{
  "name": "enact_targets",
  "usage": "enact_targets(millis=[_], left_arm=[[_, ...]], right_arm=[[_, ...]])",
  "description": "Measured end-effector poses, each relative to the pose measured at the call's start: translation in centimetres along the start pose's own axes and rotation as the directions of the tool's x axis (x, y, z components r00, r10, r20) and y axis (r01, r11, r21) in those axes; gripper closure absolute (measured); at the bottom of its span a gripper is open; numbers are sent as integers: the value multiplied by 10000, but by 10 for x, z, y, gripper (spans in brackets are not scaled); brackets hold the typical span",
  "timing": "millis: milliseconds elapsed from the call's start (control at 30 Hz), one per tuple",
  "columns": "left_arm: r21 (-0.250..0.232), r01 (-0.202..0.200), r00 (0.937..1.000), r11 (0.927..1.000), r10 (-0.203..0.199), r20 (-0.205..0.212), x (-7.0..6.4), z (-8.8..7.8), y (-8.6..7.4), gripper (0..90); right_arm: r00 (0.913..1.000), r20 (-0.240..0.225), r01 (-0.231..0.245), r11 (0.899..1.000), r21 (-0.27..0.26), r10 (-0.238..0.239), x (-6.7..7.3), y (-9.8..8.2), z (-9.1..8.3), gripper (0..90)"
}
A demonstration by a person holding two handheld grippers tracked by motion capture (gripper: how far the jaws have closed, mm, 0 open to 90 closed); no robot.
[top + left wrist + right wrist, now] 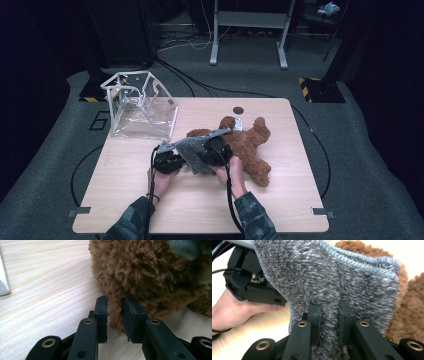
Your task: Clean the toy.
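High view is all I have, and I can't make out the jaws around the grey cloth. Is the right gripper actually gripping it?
Observer: Yes. In the right gripper view, the right gripper is shut on a fold of the grey cloth, which is pinched between both pads.
Operator: And the left one?
Observer: In the left gripper view, the left gripper has a tuft of the teddy bear between its pads. The tuft is low at the bear's edge, just above the table.
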State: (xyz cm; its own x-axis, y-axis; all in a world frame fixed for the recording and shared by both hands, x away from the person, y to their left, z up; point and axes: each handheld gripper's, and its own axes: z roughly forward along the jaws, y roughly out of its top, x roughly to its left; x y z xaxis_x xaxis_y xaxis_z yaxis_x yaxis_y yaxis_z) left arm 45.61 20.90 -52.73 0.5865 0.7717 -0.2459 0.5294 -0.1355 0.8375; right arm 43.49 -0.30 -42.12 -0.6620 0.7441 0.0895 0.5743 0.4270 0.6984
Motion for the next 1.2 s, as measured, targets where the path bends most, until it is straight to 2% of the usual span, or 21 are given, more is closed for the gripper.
enact_targets(millis=[33,100,233,300,433,533,567,600,667,700,767,833,867,900,933,967,1000,1033,1067,1200], left_arm=[[59,-50,10000,10000,50,-62,0,0,0,633],[420,-424,9989,9982,432,-160,3,-2,1,598],[339,-218,9992,9992,229,-319,4,-2,1,486],[354,-242,9992,9991,253,-318,4,-2,1,435],[483,-393,9988,9981,407,-267,4,-2,1,401],[435,-426,9988,9981,436,-241,4,-2,1,364],[388,-387,9990,9985,395,-195,2,-1,1,338],[388,-387,9990,9985,395,-195,2,-1,1,331],[486,-551,9983,9973,559,-152,3,-1,1,327],[423,-482,9987,9979,488,-145,1,0,1,332],[464,-515,9985,9976,522,-136,1,0,1,333],[544,-603,9981,9967,609,-94,0,1,1,344],[662,-856,9963,9941,859,-14,1,1,1,384],[662,-856,9963,9941,859,-14,1,1,1,403],[728,-917,9958,9931,918,26,0,1,2,436],[888,-1134,9935,9896,1130,102,-1,2,2,491],[888,-1134,9935,9896,1130,102,-1,2,2,509],[949,-1187,9929,9884,1178,148,-2,3,2,509],[1043,-1314,9913,9858,1299,212,-3,4,2,545],[1334,-1441,9894,9805,1404,365,-5,6,3,664]], right_arm=[[9999,-124,5,10000,97,-4,0,-4,2,758],[9999,-139,0,9999,143,2,1,-6,4,759],[9995,-300,-116,9995,291,125,3,-14,10,759],[9992,-383,-79,9983,575,101,3,-20,16,758],[9987,-478,-145,9967,795,183,1,-27,23,757],[9983,-542,-160,9971,739,200,1,-27,18,756],[9985,-502,-208,9980,595,238,2,-23,9,755],[9985,-502,-208,9980,595,238,2,-23,9,755],[9990,-455,-24,9998,216,33,1,-17,-4,754],[9995,-276,-135,9998,-156,131,1,-9,-17,753],[9999,-154,-73,9993,-358,67,-2,-5,-24,753],[9997,225,20,9974,-716,-4,-7,5,-36,752],[9973,736,56,9955,-945,13,-14,14,-46,751],[9973,736,56,9955,-945,13,-14,14,-46,751],[9945,1001,-183,9936,-1115,295,-21,24,-52,750],[9907,1344,-52,9930,-1183,212,-26,28,-52,750],[9907,1344,-52,9930,-1183,212,-26,28,-52,750],[9860,1632,-158,9941,-1076,333,-28,31,-53,749],[9822,1857,-87,9941,-1078,287,-32,34,-51,749],[9790,1950,-466,9964,-707,596,-44,37,-34,748]])
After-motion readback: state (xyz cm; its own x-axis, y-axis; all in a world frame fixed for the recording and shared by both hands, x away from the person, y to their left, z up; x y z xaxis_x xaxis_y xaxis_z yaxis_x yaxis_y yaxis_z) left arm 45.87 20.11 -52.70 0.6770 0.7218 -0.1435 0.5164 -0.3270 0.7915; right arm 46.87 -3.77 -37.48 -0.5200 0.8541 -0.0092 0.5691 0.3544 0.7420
